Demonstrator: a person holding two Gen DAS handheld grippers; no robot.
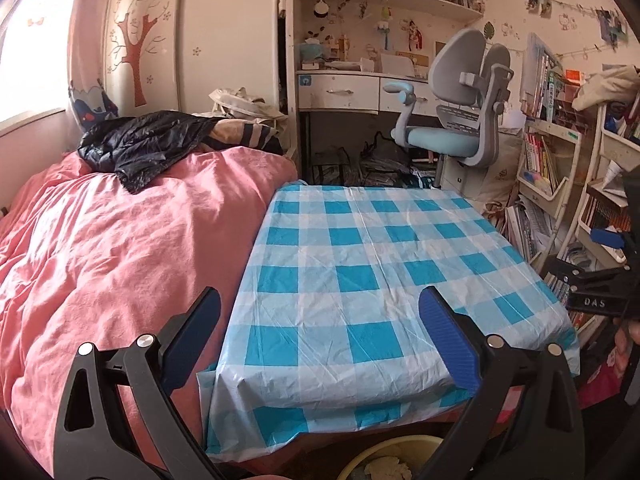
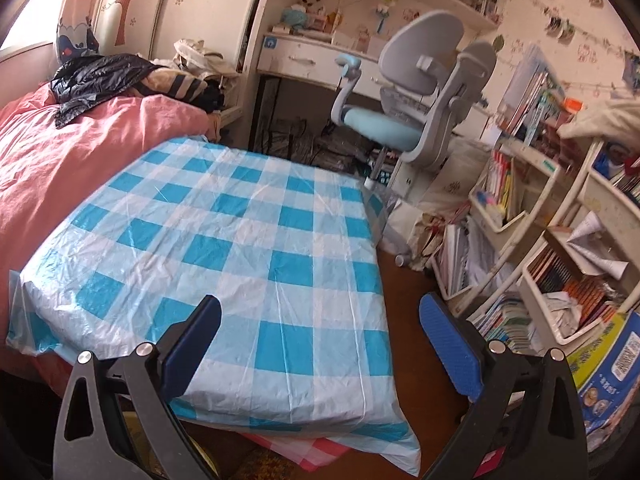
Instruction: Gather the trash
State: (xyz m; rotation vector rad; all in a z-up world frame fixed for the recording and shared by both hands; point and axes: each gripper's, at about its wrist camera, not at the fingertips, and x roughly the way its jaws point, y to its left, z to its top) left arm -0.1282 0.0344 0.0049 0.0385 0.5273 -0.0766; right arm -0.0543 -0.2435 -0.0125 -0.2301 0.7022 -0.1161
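A small table with a blue and white checked plastic cover (image 1: 360,264) stands in front of me; it also shows in the right wrist view (image 2: 240,248). No trash shows on its top. A yellowish bin (image 1: 384,460) with crumpled white paper (image 1: 386,470) inside sits below the table's near edge. My left gripper (image 1: 320,336) is open and empty above the table's near edge. My right gripper (image 2: 320,340) is open and empty over the table's near right corner; it also shows at the right edge of the left wrist view (image 1: 600,280).
A bed with a pink duvet (image 1: 112,248) and a black jacket (image 1: 136,148) lies left of the table. A grey and blue desk chair (image 1: 456,120) and desk stand behind. Bookshelves (image 2: 560,248) crowd the right side. Brown floor (image 2: 416,320) runs between table and shelves.
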